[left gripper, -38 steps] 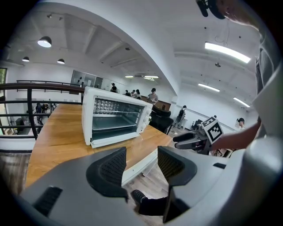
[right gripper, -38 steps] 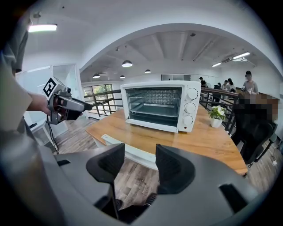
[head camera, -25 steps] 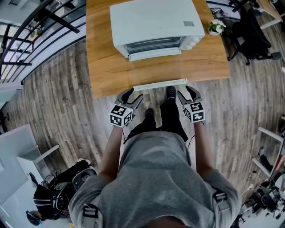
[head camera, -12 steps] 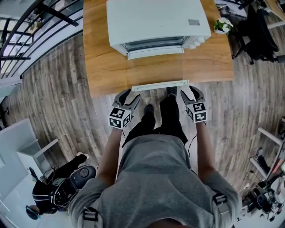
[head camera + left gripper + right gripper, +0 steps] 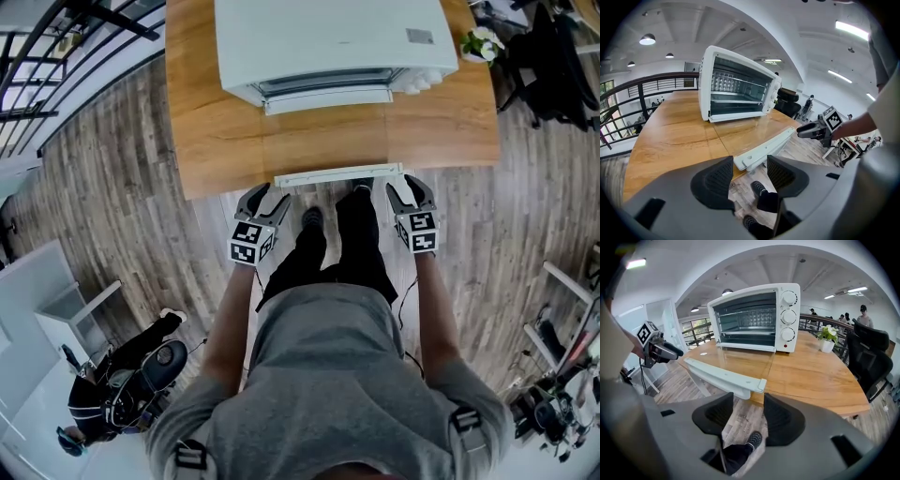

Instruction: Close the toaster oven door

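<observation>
Nothing of the closing is done yet, as far as we can see. The table (image 5: 225, 141) carries the toaster oven (image 5: 328, 37) at its far side with the cavity bare. Its glass door (image 5: 328, 136) lies fully down, flat toward us over the tabletop, so the whole swing up and shut is still left. The door's white handle bar (image 5: 337, 175) runs left to right along the near edge of the table and overhangs it a little. Our left gripper (image 5: 750, 164) sits just near of the bar's left end, jaws spread and nothing between the pads. That end shows just beyond the tips, in line with the gap, and we judge it untouched. Our right gripper (image 5: 748, 399) mirrors this at the bar's right end: its jaws stand apart and empty, having just been closing a little, and the bar's end lies just past the tips.
</observation>
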